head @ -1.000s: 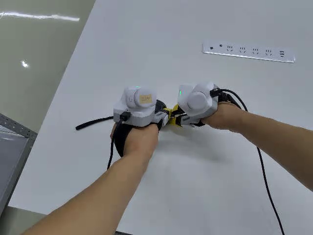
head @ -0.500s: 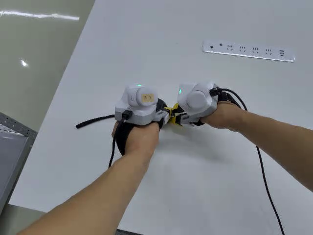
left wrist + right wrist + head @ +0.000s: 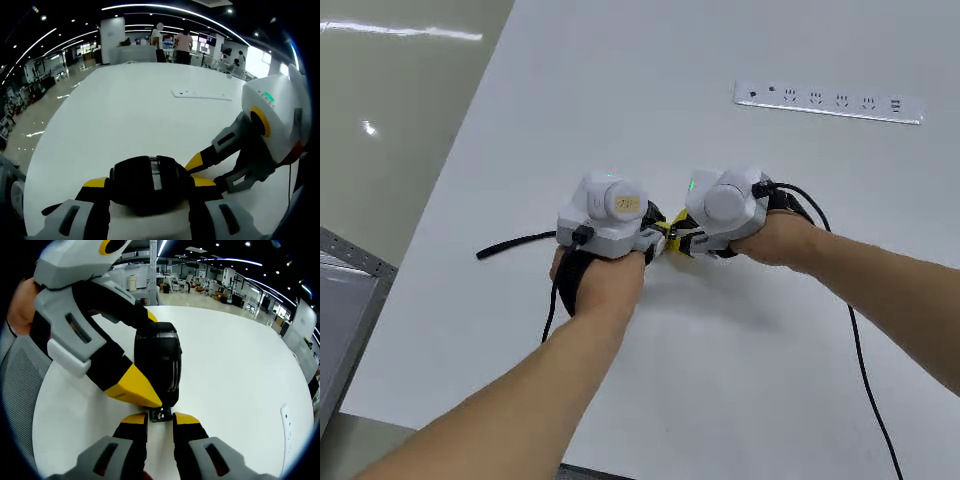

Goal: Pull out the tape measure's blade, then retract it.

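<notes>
The black tape measure [image 3: 150,182] sits between the yellow-tipped jaws of my left gripper [image 3: 150,186], which is shut on its case. In the right gripper view the same case [image 3: 157,362] stands upright on the white table, and my right gripper [image 3: 160,416] is shut on the small metal hook of the blade [image 3: 160,414] at the case's base. Hardly any blade shows between the hook and the case. In the head view the left gripper [image 3: 653,237] and the right gripper [image 3: 680,240] meet tip to tip over the tape measure [image 3: 665,232], mostly hidden by them.
A white power strip [image 3: 828,104] lies at the far right of the white table [image 3: 740,340]. A black strap [image 3: 515,245] trails left from the left hand, and a black cable [image 3: 860,350] runs back from the right gripper. The table's left edge drops to the floor.
Almost nothing differs; the left gripper has rolled slightly and shifted a little to the right. The tape measure stays between the two grippers.
</notes>
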`<act>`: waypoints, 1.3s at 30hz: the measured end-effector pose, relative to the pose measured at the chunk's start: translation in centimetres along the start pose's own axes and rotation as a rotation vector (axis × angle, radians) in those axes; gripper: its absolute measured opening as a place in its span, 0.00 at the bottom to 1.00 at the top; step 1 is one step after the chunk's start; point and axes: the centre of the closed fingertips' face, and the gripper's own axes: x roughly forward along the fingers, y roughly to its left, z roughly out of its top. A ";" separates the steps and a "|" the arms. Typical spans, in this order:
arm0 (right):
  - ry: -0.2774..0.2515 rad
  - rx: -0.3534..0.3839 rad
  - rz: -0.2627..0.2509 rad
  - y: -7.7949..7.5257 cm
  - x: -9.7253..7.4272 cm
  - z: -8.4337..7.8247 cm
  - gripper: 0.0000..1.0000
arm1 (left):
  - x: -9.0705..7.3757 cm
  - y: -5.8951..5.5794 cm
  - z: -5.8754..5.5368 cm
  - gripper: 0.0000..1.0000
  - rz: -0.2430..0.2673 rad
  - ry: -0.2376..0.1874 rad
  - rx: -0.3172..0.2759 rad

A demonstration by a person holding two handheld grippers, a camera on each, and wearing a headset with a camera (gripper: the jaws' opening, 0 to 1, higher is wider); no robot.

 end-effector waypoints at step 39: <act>-0.079 0.309 -0.240 0.9 -5.6 0.3 0.35 | -3.2 0.8 -1.4 0.74 -0.077 0.010 0.036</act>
